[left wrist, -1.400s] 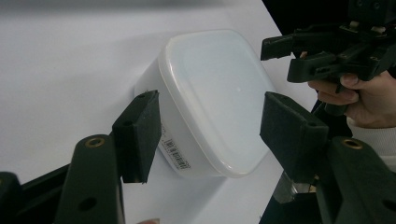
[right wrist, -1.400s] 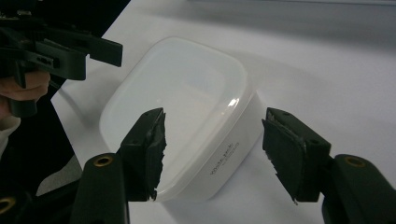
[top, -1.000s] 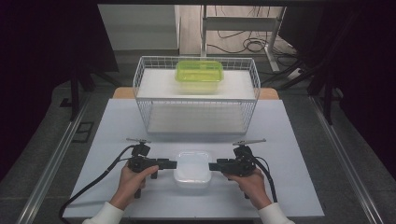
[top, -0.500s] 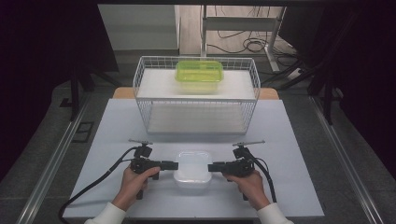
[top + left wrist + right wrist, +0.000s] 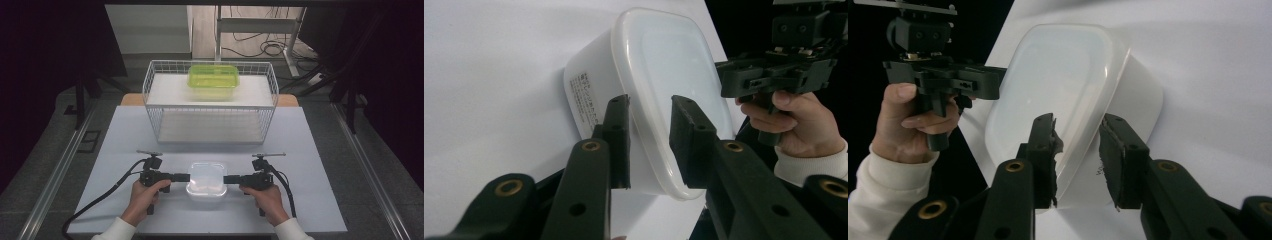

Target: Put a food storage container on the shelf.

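A white lidded plastic container [image 5: 206, 180] sits on the table near its front edge. My left gripper [image 5: 189, 177] reaches in level from its left and my right gripper [image 5: 225, 179] from its right. In the left gripper view the lid's rim [image 5: 651, 125] lies between my left gripper's [image 5: 649, 107] jaws, which have just been closing; a gap still shows at the pads. In the right gripper view my right gripper [image 5: 1075, 125] straddles the opposite rim [image 5: 1073, 150] the same way, its jaws also just closing. Each view shows the other hand's gripper beyond the container.
A white wire basket [image 5: 210, 125] stands upside down at the table's back, with a green lidded container [image 5: 213, 76] on top. The pale table top [image 5: 125, 145] stretches left and right of my hands. Cables trail from both grippers toward the front edge.
Both grippers' jaws have narrowed around the white container's rim at its two ends. The hands have barely shifted and the container has stayed put.
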Tool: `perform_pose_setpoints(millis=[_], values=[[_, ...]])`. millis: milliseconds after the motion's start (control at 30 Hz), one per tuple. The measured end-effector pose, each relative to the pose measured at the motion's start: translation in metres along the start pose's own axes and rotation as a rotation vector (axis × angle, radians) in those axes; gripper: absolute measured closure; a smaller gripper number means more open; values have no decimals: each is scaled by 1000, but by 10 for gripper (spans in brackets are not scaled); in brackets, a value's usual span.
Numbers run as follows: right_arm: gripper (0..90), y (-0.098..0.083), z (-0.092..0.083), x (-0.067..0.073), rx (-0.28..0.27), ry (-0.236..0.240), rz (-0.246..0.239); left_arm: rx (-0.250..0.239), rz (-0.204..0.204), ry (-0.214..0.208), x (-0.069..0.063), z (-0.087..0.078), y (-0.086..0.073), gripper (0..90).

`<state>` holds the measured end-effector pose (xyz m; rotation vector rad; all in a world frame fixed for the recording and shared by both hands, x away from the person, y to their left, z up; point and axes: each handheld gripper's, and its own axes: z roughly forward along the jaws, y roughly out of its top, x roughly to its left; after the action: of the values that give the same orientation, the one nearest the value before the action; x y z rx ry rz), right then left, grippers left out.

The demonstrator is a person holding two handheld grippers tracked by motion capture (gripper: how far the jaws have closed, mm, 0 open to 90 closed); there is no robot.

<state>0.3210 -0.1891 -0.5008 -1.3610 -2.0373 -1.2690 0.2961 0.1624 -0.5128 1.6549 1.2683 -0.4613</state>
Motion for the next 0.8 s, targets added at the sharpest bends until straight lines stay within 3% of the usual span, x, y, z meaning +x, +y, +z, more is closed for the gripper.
perform_pose_setpoints(millis=[133,300,567,800], values=[[735,0,-5,2,-22,17,4,-25,11,5,-3,-3,-1,750],[778,-1,-7,3,-44,30,0,-23,31,4,-6,-4,-2,769],[793,0,-9,6,-47,6,-38,-34,57,-4,-9,-6,-3,795],[796,1,-10,11,-52,-19,-83,-43,93,13,-13,-7,-3,796]])
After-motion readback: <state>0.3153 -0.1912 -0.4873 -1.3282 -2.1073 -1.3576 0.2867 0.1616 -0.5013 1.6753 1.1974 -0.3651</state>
